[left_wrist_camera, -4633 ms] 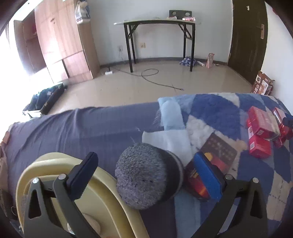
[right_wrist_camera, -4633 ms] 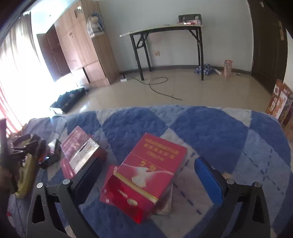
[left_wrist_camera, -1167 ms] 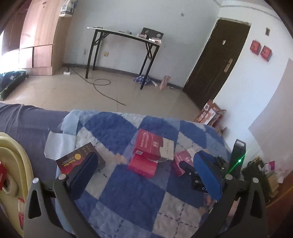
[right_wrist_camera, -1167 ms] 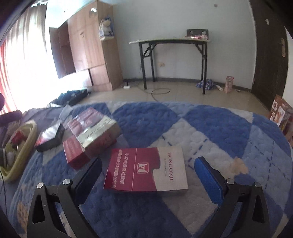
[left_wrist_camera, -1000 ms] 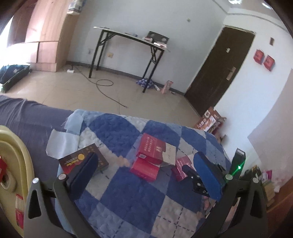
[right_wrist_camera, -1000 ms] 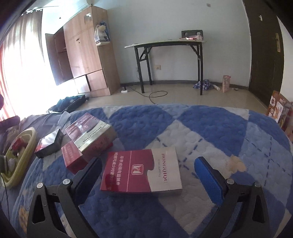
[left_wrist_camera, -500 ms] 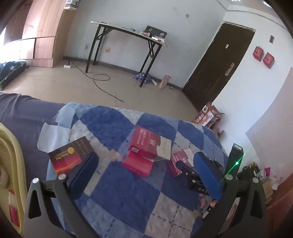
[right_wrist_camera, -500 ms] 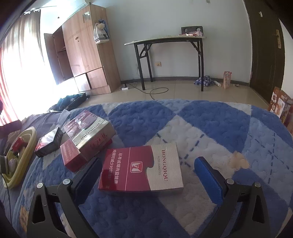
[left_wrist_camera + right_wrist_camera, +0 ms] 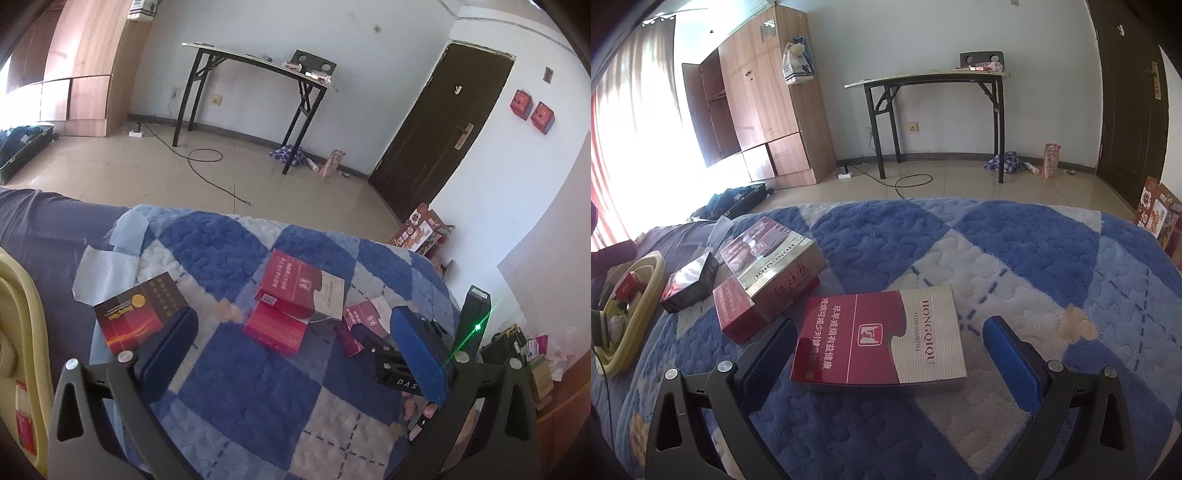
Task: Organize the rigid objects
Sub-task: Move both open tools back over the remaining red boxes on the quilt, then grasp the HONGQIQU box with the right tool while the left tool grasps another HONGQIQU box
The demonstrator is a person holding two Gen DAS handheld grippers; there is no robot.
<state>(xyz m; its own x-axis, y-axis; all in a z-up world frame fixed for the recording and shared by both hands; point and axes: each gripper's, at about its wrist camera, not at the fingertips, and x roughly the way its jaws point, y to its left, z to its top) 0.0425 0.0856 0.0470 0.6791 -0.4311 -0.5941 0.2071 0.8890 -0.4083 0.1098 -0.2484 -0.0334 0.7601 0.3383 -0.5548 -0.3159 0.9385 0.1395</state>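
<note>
Both hand-held grippers spread, empty: right [image 9: 888, 354] straddles flat HONGQIQU carton [image 9: 879, 338] on quilt [image 9: 1015, 258]; stacked cartons [image 9: 772, 258], yellow basket [image 9: 635, 314] to its left. Left [image 9: 295, 347] hovers above.

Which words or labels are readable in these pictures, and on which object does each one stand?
"HONGQIQU" and "FILTER CIGARETTES": flat red-and-white carton between the open right gripper fingers.
"HONGQIQU": side of the stacked carton.
"DAS": black mount, cut off.
Chinese lines, dark box lettering: too blurred.

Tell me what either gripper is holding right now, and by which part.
Nothing is held. The left gripper and the right gripper are both open; the red and white carton lies between the right fingers, untouched.
</note>
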